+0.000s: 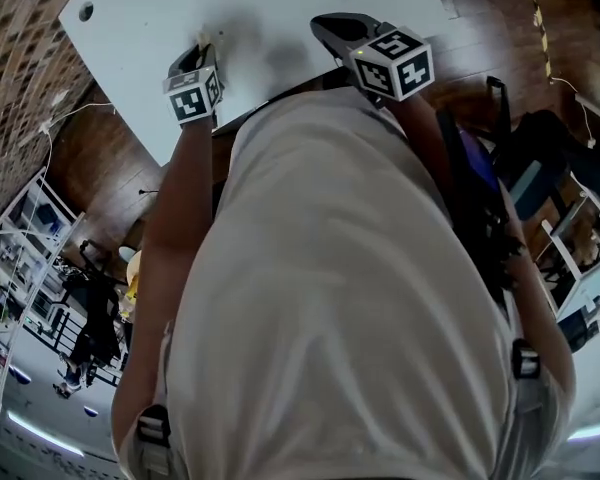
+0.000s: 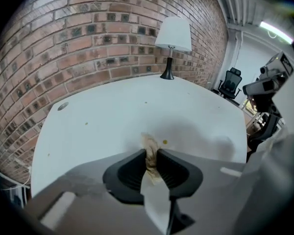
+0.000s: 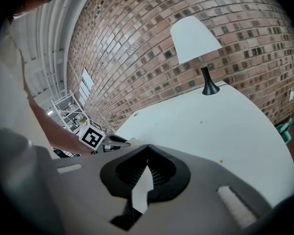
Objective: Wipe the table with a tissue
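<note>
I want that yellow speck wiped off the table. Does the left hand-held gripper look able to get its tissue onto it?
Probably yes. The left hand-held gripper is shut on the tissue, and the speck lies on bare table just beside the tissue's tip, with nothing between.

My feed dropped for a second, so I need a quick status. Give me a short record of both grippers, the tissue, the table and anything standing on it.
left gripper: shut on the tissue, angled down at the table
tissue: white, front end stained brown
right gripper: shut, nothing between its jaws, over the table's near edge
table: white, with a small yellowish spot just beside the tissue
lamp: upright at the far edge, by the brick wall
tissue touching table: cannot tell
</note>
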